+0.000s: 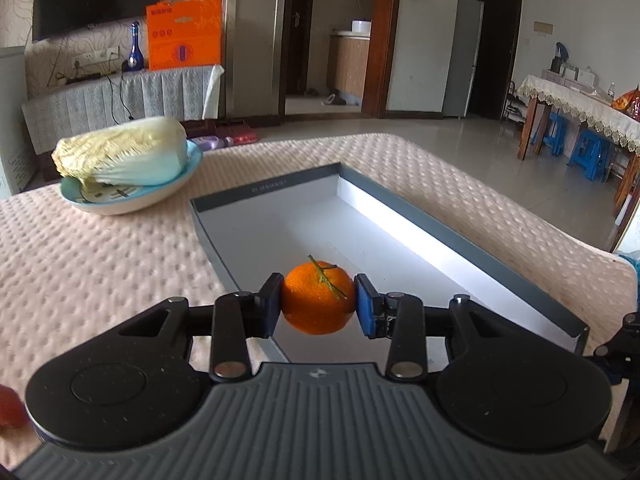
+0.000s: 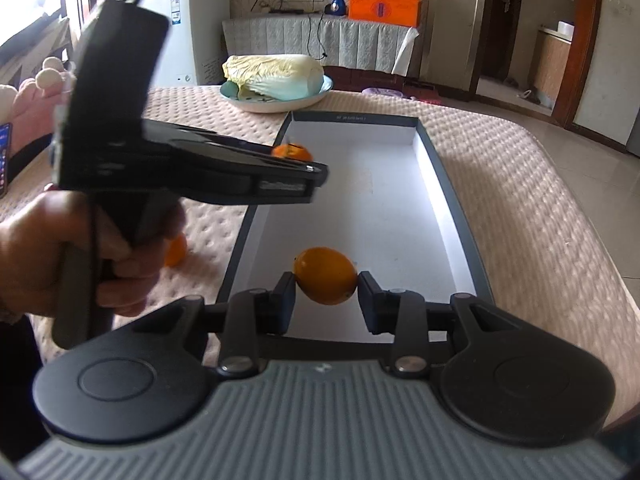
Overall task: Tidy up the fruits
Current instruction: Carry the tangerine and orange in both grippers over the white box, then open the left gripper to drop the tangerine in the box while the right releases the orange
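We counted three oranges: one gripped in our left gripper (image 1: 318, 304), one in our right gripper (image 2: 326, 282), one loose orange (image 2: 176, 250) beside the single tray (image 2: 452, 208).

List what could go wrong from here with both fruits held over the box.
1. The left claw pinches the stemmed orange only at its sides; a round fruit may slip and roll across the tray box.
2. The right claw holds a smooth oval orange fruit at an angle, so it could twist out.
3. Both claws crowd the same box, so they may collide.
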Motion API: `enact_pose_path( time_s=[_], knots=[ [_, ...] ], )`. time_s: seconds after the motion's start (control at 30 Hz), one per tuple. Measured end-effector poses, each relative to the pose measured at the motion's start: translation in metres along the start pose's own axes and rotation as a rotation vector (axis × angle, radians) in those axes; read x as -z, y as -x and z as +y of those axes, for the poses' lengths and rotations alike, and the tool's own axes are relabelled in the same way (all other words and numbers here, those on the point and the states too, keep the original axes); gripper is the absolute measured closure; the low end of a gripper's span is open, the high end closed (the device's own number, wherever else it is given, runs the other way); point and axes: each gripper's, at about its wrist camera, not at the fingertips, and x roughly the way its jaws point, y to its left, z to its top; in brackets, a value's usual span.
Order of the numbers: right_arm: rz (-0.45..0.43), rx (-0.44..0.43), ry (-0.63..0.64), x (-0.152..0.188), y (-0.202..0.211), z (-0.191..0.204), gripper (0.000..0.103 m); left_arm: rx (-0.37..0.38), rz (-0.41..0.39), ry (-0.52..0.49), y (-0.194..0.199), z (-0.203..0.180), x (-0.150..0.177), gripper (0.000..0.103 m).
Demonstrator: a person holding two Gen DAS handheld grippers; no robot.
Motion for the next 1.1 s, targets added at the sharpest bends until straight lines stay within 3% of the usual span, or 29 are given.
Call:
enact_pose_path(
  time_s=[0.23, 0.4, 0.53, 0.83, 1.1],
  knots=[
    [0.022, -0.013, 0.010, -0.001, -0.009, 0.005, 0.066, -0.016, 0.023, -0.037, -0.022, -0.004, 0.005, 0.057],
    [0.033, -0.012, 0.005, -0.002, -0.014, 0.006, 0.066, -0.004, 0.005, -0.037, -0.019, -0.003, 0.005, 0.039],
    [0.034, -0.007, -0.003, -0.005, -0.019, 0.005, 0.066, -0.016, -0.023, -0.026, -0.008, -0.001, 0.003, 0.038],
    [0.030, 0.037, -0.057, -0.014, -0.035, 0.008, 0.066, -0.079, -0.106, 0.042, 0.061, 0.010, 0.002, 0.038],
    [0.025, 0.061, -0.109, -0.023, -0.048, 0.011, 0.066, -0.141, -0.103, 0.089, 0.130, 0.034, 0.024, 0.039]
  ],
)
